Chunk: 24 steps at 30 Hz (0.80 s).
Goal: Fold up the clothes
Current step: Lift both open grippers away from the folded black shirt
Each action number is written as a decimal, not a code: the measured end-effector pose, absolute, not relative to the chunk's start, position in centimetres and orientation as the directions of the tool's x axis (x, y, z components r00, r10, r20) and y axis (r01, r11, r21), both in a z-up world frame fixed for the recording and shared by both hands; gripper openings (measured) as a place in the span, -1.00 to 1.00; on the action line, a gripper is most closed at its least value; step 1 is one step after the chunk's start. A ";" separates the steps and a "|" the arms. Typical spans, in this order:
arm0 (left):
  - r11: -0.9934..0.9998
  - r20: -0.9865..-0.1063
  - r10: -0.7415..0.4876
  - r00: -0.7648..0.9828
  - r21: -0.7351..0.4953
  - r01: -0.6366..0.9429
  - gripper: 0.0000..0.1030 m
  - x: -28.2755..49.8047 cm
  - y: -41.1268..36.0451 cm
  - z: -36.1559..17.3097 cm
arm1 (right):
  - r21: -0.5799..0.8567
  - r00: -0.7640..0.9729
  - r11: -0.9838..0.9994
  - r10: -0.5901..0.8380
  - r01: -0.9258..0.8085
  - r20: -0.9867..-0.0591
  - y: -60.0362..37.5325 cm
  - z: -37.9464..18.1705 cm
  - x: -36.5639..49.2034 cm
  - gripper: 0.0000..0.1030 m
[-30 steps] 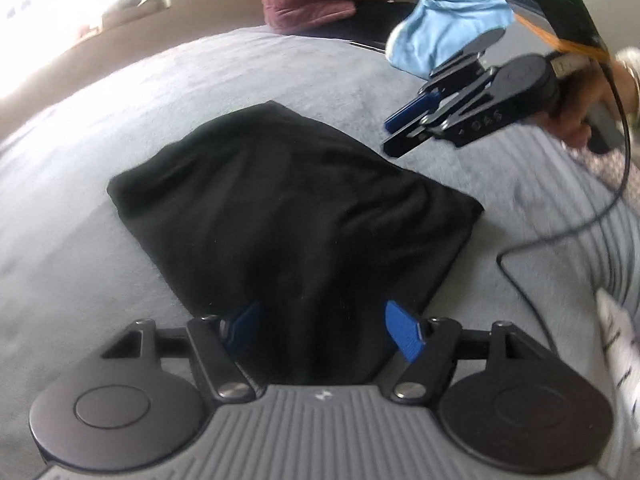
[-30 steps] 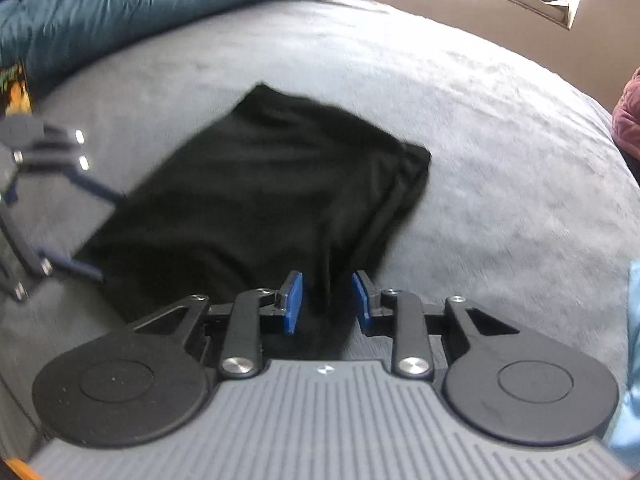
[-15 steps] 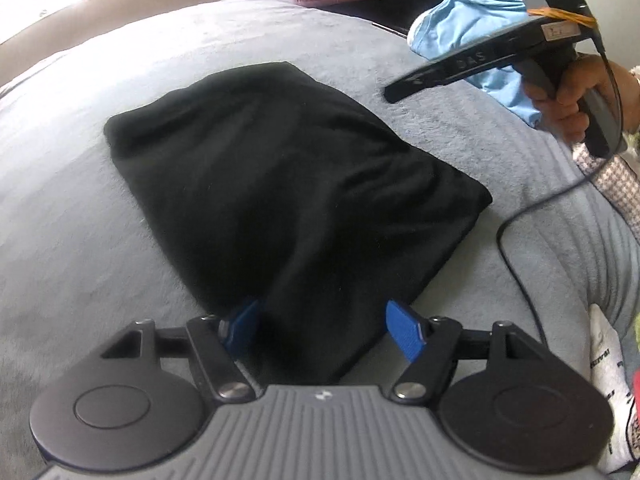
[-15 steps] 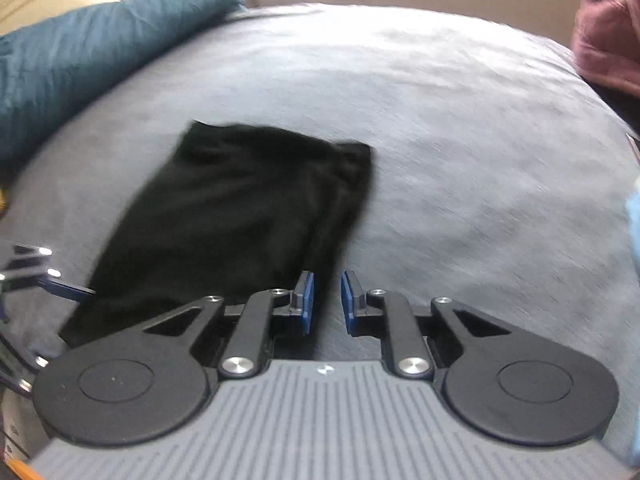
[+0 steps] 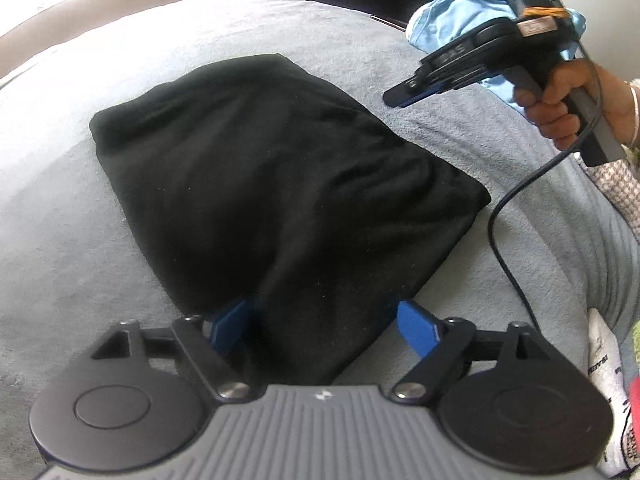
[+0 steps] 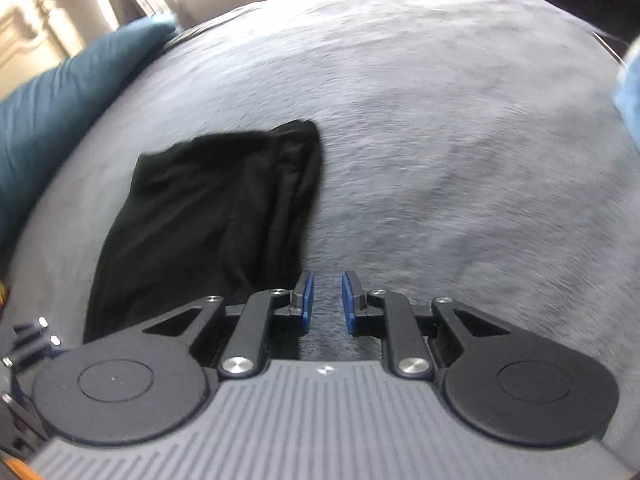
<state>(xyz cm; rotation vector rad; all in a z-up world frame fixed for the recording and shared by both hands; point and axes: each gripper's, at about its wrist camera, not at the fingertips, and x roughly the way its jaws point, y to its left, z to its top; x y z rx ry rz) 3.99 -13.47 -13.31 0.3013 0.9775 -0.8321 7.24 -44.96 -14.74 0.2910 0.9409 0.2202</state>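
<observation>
Black garment (image 5: 276, 184) folded on grey bed (image 5: 60, 240); left gripper (image 5: 324, 324) opening wide astride its near edge, right gripper (image 6: 326, 304) narrow, empty beside it: dragging could unfold it.

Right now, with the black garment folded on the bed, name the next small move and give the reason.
Probably draw the left hand-held gripper back off the black garment: its jaws are opening and the near edge lies loose between them. The garment looks already folded flat on the grey bedcover, and the right hand-held gripper holds nothing, off to the side.
</observation>
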 end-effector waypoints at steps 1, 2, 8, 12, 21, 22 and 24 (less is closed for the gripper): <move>0.665 -0.825 -0.487 0.286 -0.139 0.734 0.77 4.1 -13.5 -13.4 | 0.334 0.577 0.941 0.304 -0.057 -0.758 -45.1 -14.5 7.1 -0.69; 0.669 -0.824 -0.490 0.283 -0.147 0.729 0.79 4.1 -13.4 -13.4 | 0.325 0.583 0.944 0.296 -0.057 -0.757 -45.1 -14.4 7.0 -0.68; 0.690 -0.832 -0.481 0.275 -0.166 0.705 0.95 3.9 -13.6 -13.3 | 0.268 0.561 0.963 0.223 -0.002 -0.797 -45.2 -14.9 7.1 -0.32; 0.717 -0.835 -0.476 0.276 -0.186 0.672 0.99 3.8 -13.4 -13.2 | 0.242 0.550 0.969 0.176 0.049 -0.816 -45.6 -15.3 7.1 0.01; 0.761 -0.842 -0.467 0.271 -0.226 0.608 0.99 4.3 -13.3 -13.1 | 0.239 0.527 0.964 0.144 0.116 -0.838 -46.3 -15.5 6.6 0.71; 0.764 -0.842 -0.466 0.271 -0.228 0.604 0.99 4.3 -13.3 -13.1 | 0.235 0.523 0.964 0.140 0.121 -0.841 -46.4 -15.6 6.6 0.73; 0.768 -0.842 -0.465 0.272 -0.231 0.597 0.99 4.3 -13.3 -13.1 | 0.229 0.514 0.964 0.131 0.132 -0.848 -46.6 -15.7 6.6 0.73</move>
